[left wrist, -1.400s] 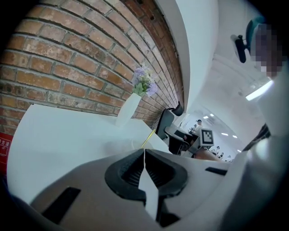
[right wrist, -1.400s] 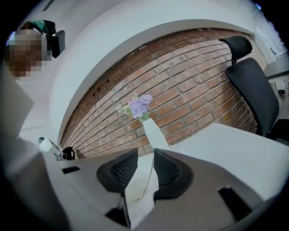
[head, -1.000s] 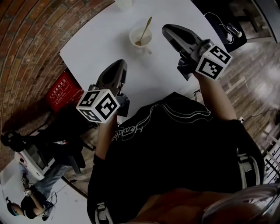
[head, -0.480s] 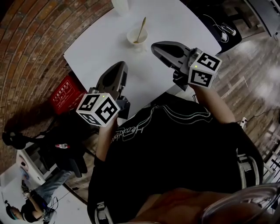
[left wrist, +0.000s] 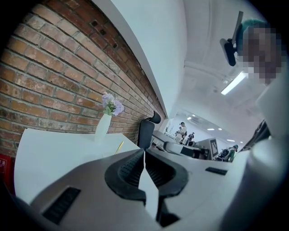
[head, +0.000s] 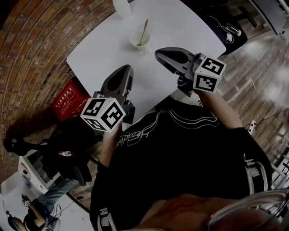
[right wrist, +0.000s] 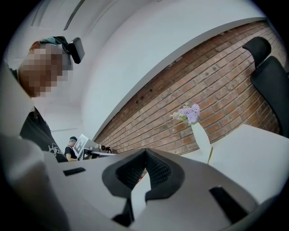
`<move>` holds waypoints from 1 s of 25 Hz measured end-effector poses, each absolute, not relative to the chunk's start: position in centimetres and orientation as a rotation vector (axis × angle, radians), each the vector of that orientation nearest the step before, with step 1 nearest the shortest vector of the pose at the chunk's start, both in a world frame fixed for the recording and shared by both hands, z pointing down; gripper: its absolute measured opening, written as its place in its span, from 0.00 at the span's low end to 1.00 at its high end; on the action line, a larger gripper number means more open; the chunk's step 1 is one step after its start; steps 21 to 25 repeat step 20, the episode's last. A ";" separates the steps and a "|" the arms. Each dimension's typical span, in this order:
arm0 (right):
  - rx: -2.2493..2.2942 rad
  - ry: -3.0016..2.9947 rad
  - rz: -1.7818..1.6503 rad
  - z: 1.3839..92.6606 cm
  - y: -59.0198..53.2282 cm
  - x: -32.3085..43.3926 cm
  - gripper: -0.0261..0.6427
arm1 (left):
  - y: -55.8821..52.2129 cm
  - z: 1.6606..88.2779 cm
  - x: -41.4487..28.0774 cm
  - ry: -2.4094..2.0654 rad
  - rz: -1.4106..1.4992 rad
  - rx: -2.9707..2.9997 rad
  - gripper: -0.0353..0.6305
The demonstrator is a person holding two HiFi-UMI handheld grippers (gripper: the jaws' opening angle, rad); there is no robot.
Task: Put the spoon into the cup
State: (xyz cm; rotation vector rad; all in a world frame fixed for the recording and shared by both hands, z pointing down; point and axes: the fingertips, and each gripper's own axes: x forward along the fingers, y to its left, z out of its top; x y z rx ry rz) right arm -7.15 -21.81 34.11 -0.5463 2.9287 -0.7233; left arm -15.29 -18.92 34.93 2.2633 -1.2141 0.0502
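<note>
A white cup (head: 138, 39) stands at the far side of the white table (head: 99, 49), and a gold spoon (head: 144, 30) stands in it, its handle leaning up to the right. My left gripper (head: 126, 69) hovers over the table's near part, shut and empty, well short of the cup. On the right, my right gripper (head: 158, 54) is also shut with nothing in it, a little nearer the cup. The left gripper (left wrist: 144, 153) has its ribbed pads pressed together, with the spoon handle (left wrist: 119, 146) beyond. The right gripper (right wrist: 145, 152) has the spoon handle (right wrist: 210, 154) past it.
A white vase (head: 122, 7) with purple flowers (left wrist: 111, 103) stands at the table's far edge, by the brick wall. A red crate (head: 67, 97) sits on the floor to the left. A dark stand with cables (head: 230, 30) is at the far right. A black chair (left wrist: 145, 131) lies beyond.
Both grippers have drawn back from the cup toward the person, the right one more. The cup and spoon now sit farther up in the head view. Both stayed shut.
</note>
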 end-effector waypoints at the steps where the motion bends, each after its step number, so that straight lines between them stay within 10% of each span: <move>1: -0.550 2.927 -0.727 34.1 -21.8 -7.0 0.03 | -18.9 34.9 -15.2 -1.214 0.055 2.264 0.07; 25: -0.570 2.923 -0.772 35.1 -23.8 -6.7 0.03 | -20.5 35.6 -14.9 -1.203 0.064 2.251 0.07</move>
